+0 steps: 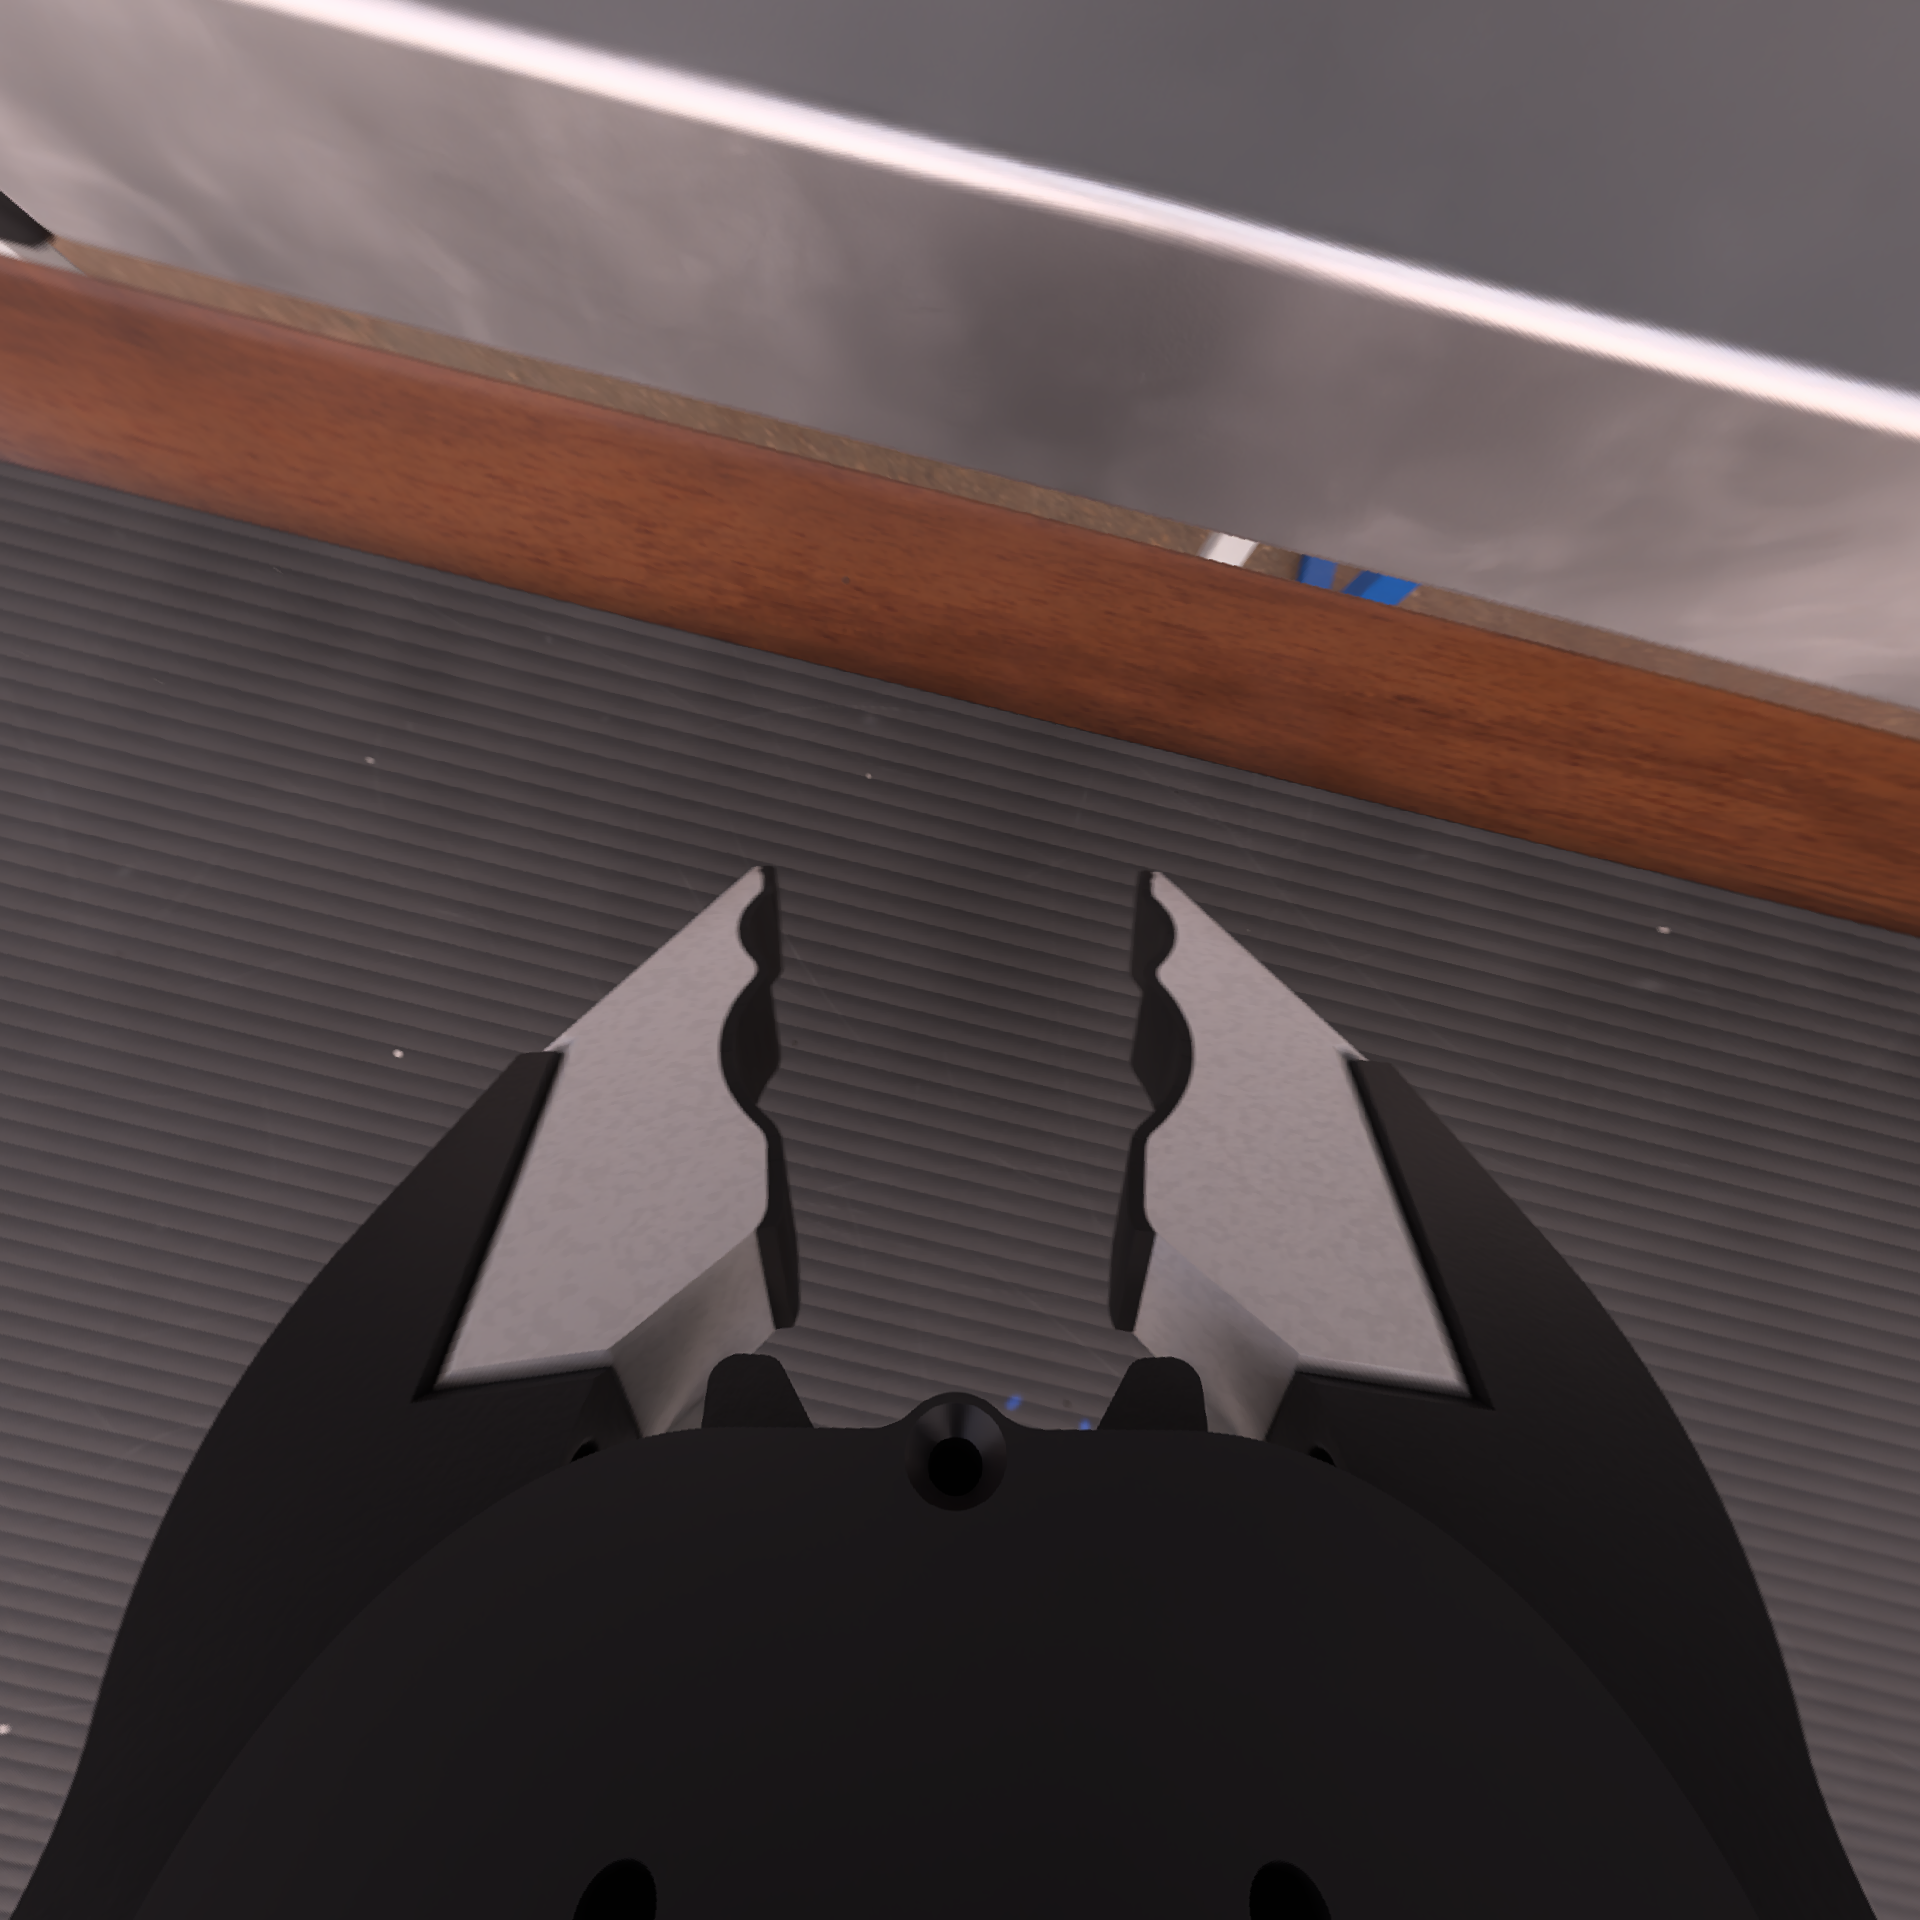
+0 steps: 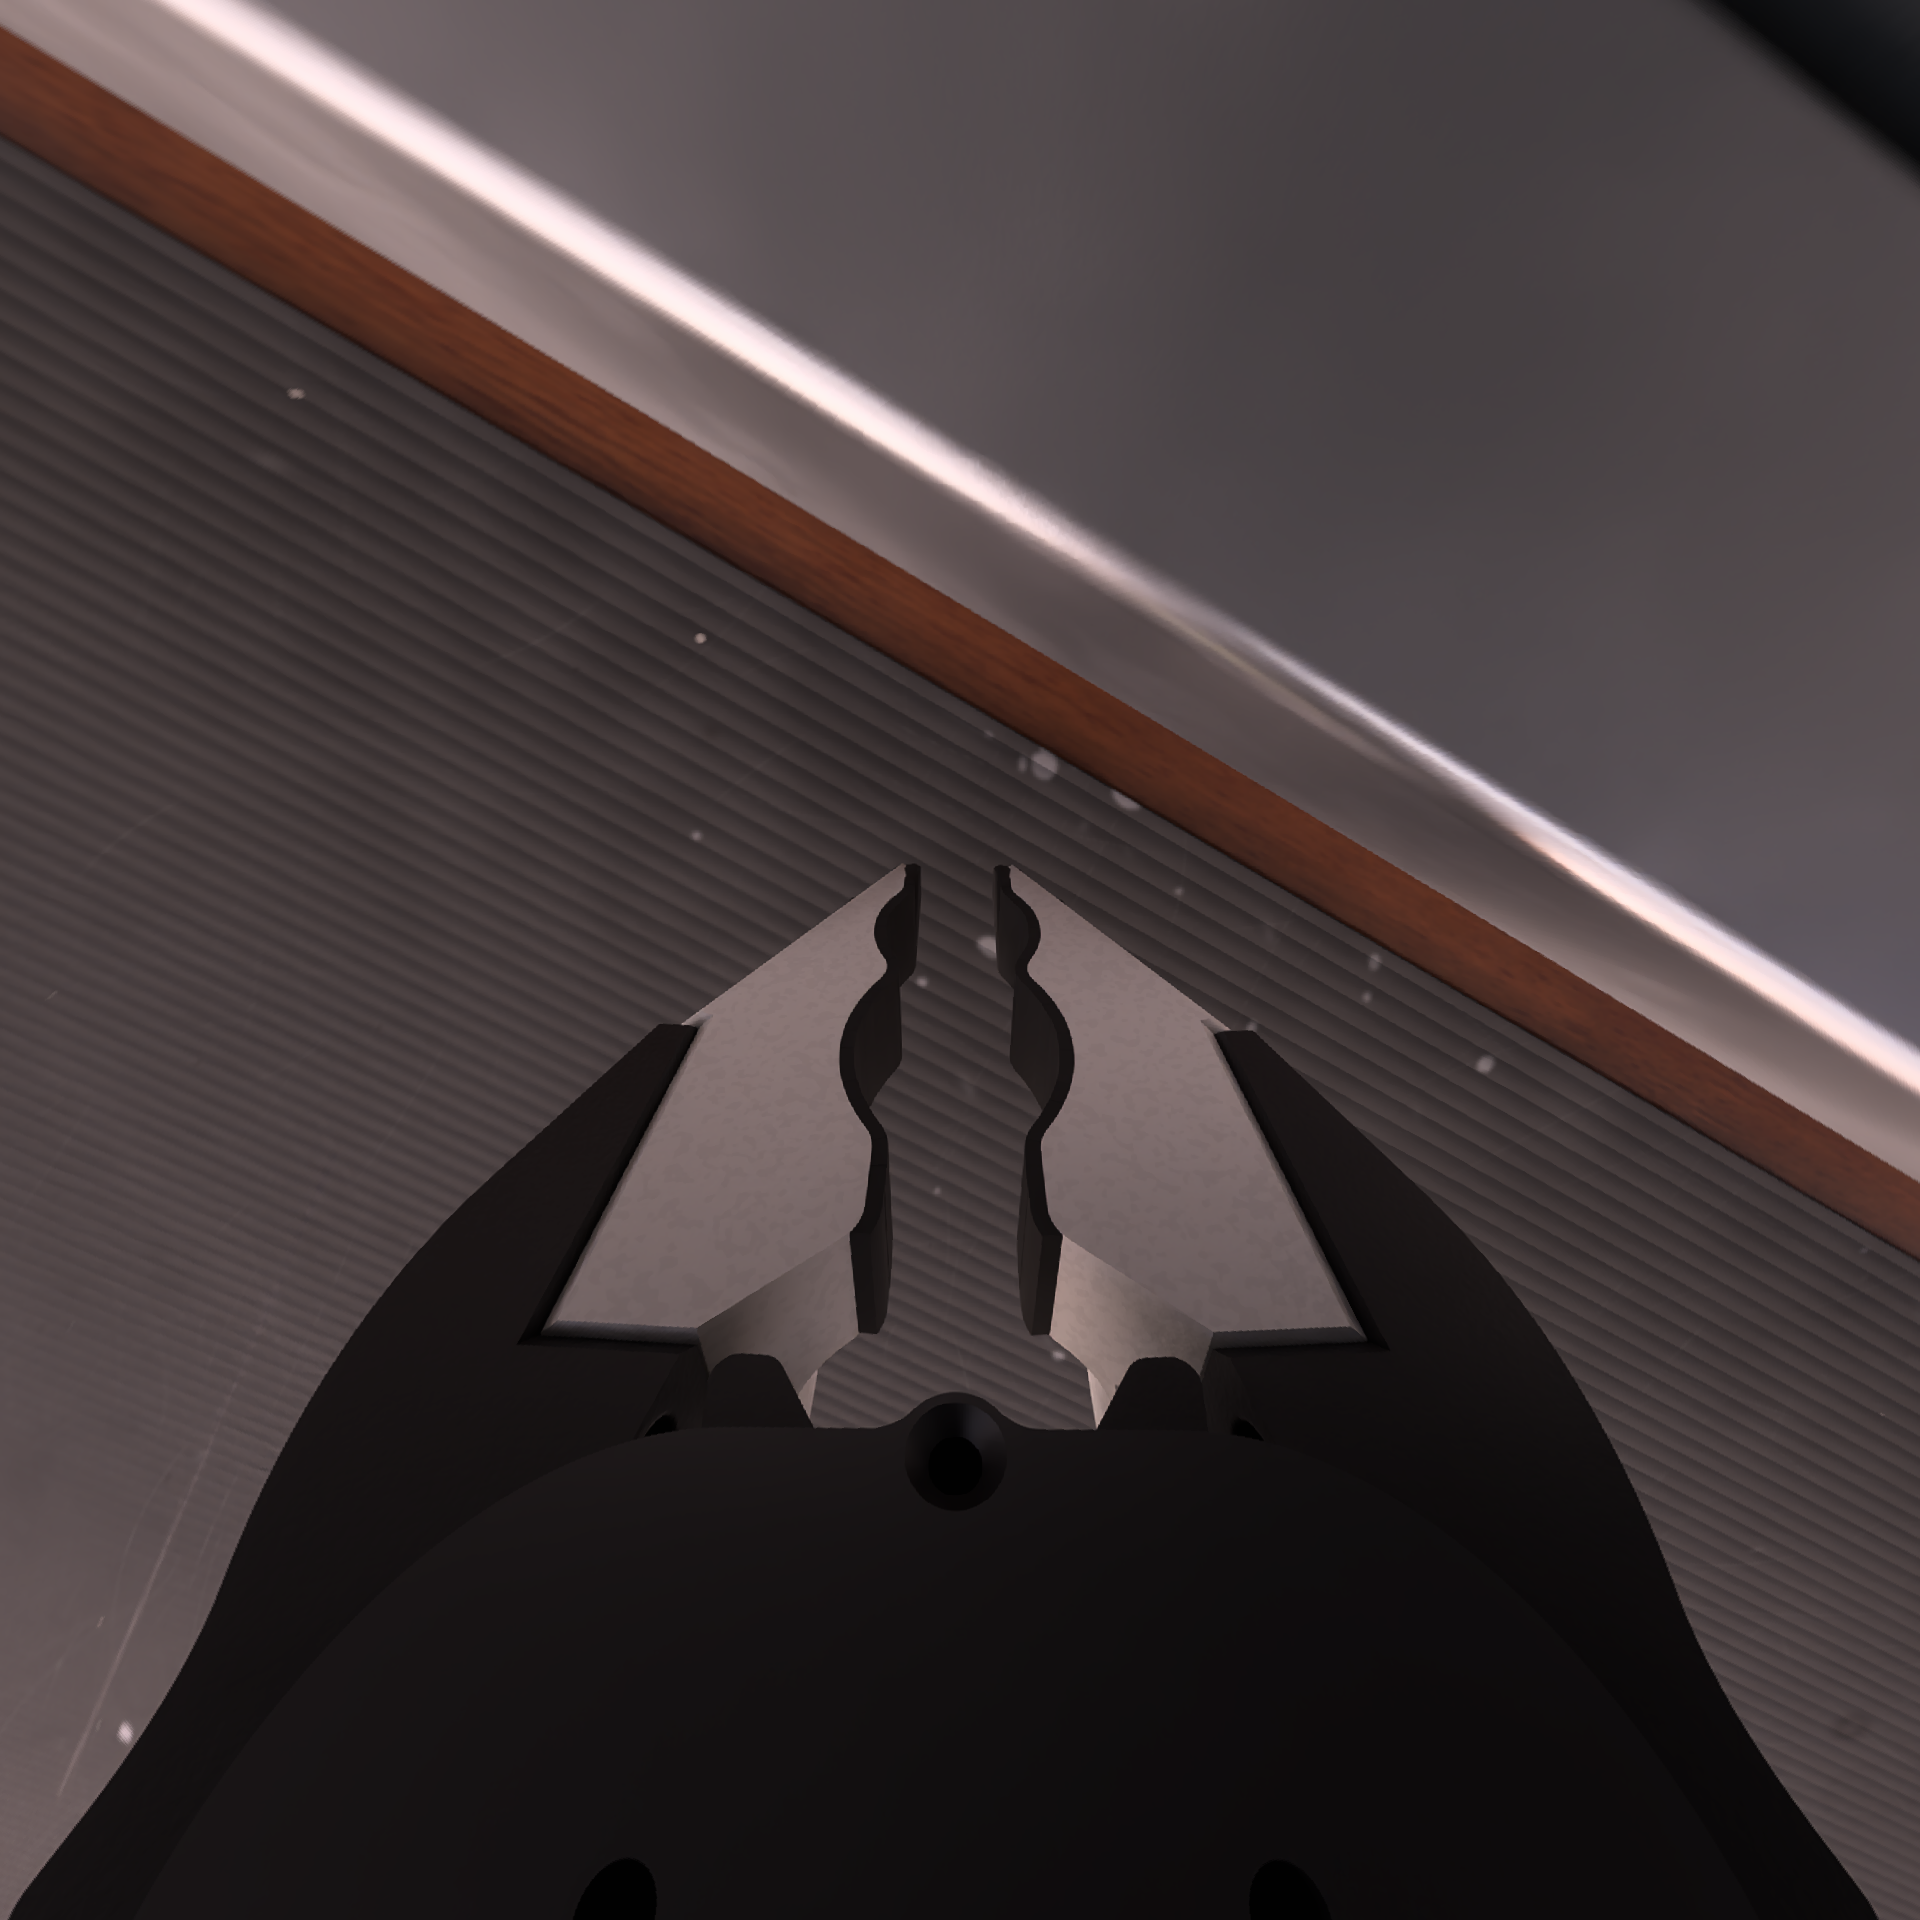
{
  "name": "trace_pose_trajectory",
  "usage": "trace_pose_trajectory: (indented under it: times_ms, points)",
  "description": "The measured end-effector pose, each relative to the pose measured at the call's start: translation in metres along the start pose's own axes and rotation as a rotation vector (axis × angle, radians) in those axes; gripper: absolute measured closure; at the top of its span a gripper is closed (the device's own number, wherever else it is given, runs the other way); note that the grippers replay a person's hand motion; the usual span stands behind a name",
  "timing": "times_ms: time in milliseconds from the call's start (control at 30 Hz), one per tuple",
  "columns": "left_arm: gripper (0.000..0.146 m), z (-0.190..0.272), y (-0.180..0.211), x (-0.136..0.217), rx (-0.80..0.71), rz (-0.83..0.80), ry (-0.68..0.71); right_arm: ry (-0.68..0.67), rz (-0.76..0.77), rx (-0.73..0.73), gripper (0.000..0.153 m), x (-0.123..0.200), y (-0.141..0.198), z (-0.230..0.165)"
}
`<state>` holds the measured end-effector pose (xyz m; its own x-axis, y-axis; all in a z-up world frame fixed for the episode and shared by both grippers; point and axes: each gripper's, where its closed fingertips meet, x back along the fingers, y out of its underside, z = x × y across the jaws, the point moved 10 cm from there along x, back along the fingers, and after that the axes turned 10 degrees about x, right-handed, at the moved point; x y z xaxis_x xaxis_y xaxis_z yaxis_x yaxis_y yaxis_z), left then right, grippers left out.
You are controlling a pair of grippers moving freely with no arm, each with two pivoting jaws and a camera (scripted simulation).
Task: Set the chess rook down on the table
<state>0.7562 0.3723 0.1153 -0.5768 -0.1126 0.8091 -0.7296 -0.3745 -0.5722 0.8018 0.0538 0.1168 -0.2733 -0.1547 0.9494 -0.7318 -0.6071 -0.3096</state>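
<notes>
No chess rook shows in either view. My left gripper (image 1: 956,878) is open wide and empty, low over the table's dark ribbed surface (image 1: 312,831), and points at its wooden edge (image 1: 935,582). My right gripper (image 2: 956,873) is almost shut, with only a narrow slit between its fingers and nothing in it. It hovers over the same ribbed surface (image 2: 364,727), its tips close to the wooden edge (image 2: 1039,686).
Beyond the wooden edge stands a shiny grey metal wall (image 1: 1039,312), also in the right wrist view (image 2: 1351,364). A small blue thing (image 1: 1351,592) peeks out just past the edge. A black and white bit (image 1: 21,223) shows at the far left.
</notes>
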Motion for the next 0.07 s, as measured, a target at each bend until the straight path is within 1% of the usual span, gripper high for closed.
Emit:
trace_pose_trajectory:
  times_ms: [33,67]
  points:
    - [0.070,-0.0003,-0.0009,0.0009,0.016,-0.019,0.018,0.012,-0.007,-0.010,0.139,-0.0052,0.0002,-0.0010]
    - [0.065,-0.0004,-0.0014,0.0000,0.014,-0.050,0.034,0.009,-0.023,-0.017,0.138,-0.0089,-0.0001,-0.0015]
